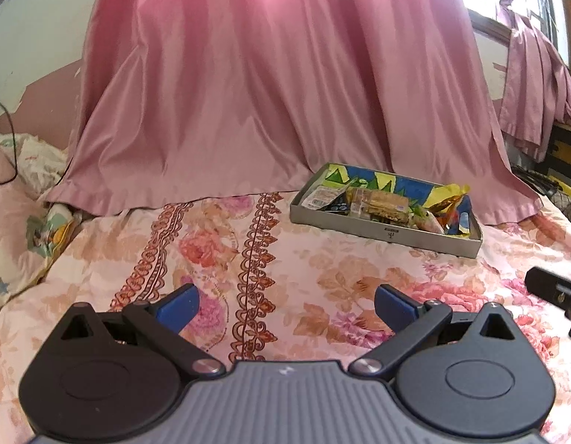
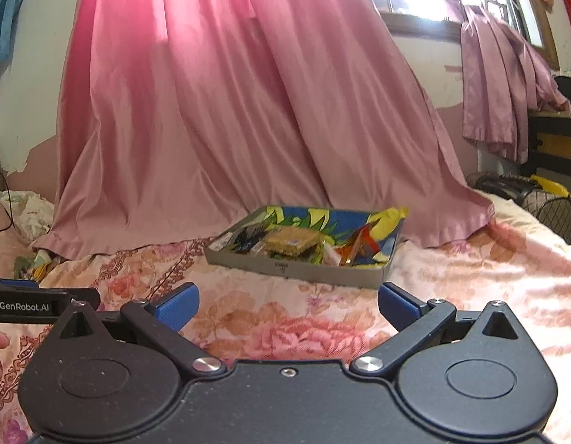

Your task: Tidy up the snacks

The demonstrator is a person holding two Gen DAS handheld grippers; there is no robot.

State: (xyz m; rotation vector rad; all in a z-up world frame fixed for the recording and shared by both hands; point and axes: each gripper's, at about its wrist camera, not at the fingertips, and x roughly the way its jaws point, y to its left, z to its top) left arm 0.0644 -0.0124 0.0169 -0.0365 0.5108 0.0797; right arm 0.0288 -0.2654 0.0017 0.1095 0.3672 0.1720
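Snacks [image 1: 389,205] piled in tray [image 1: 359,224], both grippers level above bedspread [image 1: 322,277], jaws wide, empty

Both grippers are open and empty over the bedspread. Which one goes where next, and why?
Probably ease the right gripper forward toward the grey tray: it sits nearly straight ahead, and the snack packets are piled loosely inside. Its jaws are already wide open, like those of the left gripper.

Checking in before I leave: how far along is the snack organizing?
Looks nearly done: snack packets sit piled in the gray tray on the floral bedspread, and none lies loose in view. Nothing is in hand: the left gripper and right gripper are open. At most, straightening the pile remains.
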